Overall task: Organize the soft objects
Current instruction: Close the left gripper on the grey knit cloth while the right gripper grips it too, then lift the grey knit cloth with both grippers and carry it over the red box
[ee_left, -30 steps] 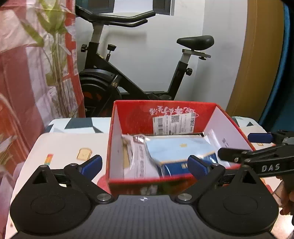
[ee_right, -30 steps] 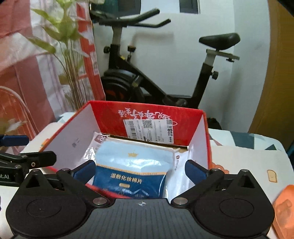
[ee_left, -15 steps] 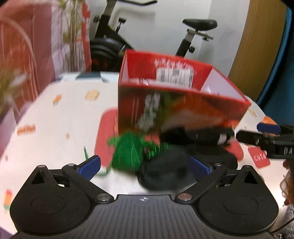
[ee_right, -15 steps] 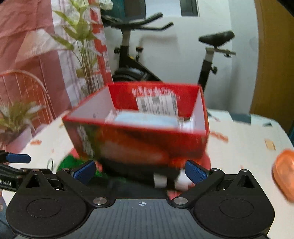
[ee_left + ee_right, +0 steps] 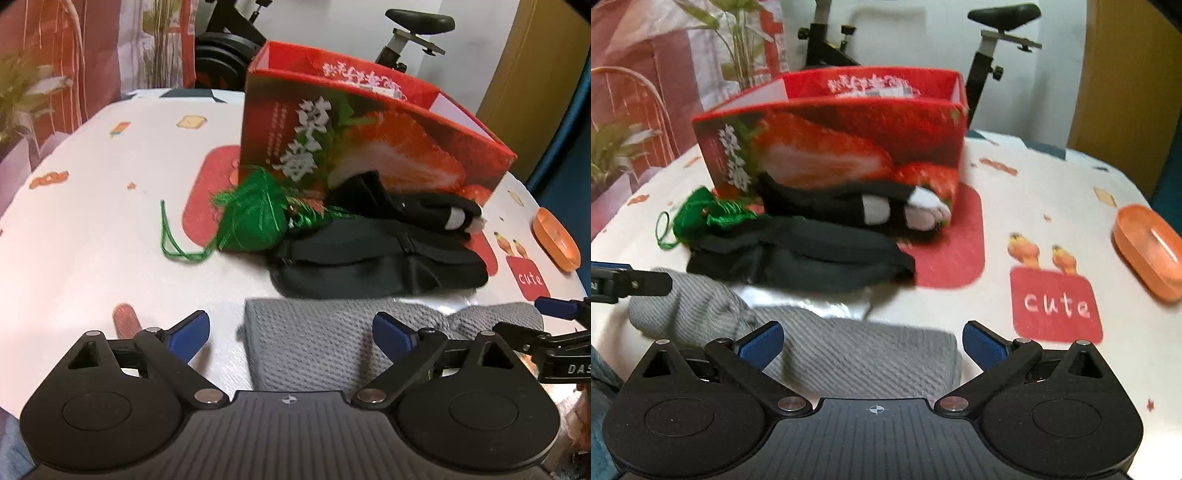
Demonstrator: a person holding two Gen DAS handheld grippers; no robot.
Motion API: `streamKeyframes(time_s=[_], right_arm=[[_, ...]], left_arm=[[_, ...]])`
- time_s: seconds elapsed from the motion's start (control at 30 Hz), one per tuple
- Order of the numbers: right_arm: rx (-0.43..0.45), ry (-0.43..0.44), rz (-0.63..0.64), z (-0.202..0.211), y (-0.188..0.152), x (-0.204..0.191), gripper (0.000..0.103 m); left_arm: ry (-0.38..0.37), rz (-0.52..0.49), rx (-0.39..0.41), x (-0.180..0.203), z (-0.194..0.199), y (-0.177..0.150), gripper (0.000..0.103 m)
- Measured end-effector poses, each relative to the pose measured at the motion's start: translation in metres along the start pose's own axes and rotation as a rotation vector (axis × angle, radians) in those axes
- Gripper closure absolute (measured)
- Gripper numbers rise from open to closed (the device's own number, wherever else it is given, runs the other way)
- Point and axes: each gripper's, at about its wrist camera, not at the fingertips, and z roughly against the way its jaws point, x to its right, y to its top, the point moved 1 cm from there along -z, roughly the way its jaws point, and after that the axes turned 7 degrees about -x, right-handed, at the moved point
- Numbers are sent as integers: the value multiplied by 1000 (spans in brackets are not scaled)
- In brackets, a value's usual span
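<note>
A grey knitted cloth [image 5: 314, 343] [image 5: 849, 350] lies at the table's near edge, on a silver packet [image 5: 812, 299]. My left gripper [image 5: 291, 328] hovers over the cloth's left part; its jaws are closing, still wide, the pads clear of it. My right gripper [image 5: 872, 338] stands open over the right part. Beyond lie a black fabric piece [image 5: 369, 262] [image 5: 812, 254], a black-and-white sock [image 5: 424, 210] [image 5: 886, 206] and a green tasselled bundle [image 5: 255, 218] [image 5: 701, 214], all against the red strawberry box [image 5: 369, 129] [image 5: 849, 122].
An orange dish [image 5: 556, 236] [image 5: 1148, 251] sits at the right side of the table [image 5: 92, 184], which has a white patterned cover. An exercise bike [image 5: 997, 29] and a potted plant [image 5: 738, 37] stand behind the table.
Both grippers have drawn back from above the box and sunk toward the table. The box's inside has gone out of sight, and the grey cloth has come in between both pairs of fingers.
</note>
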Motion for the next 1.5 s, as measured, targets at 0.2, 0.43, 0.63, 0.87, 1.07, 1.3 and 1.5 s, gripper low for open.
streamKeyframes(time_s=[0.2,0.43,0.63,0.87,1.07,1.3,1.5], right_arm=[[-46,22,-50,-15,-12,8,6],[-38,36,-37,-26,-15,4,17],[-19,36,-10,-28,-14,1,19],[12,45,17,-32,-14,-2,20],[8,59,20,-29,-13,0,37],[-3,96,51,-21,-12,-7,64],[30,146,-5,-3,-7,6,75]], left_arm=[[-2,-19,-37,3,-7,-6,18],[-11,-44,-41,7,-14,-7,31],[1,-60,-28,10,-19,-5,35],[32,-82,5,17,-26,-2,34],[-16,-51,-1,10,-19,-5,60],[-40,-64,28,13,-9,-8,82],[-42,-61,91,11,10,-6,83]])
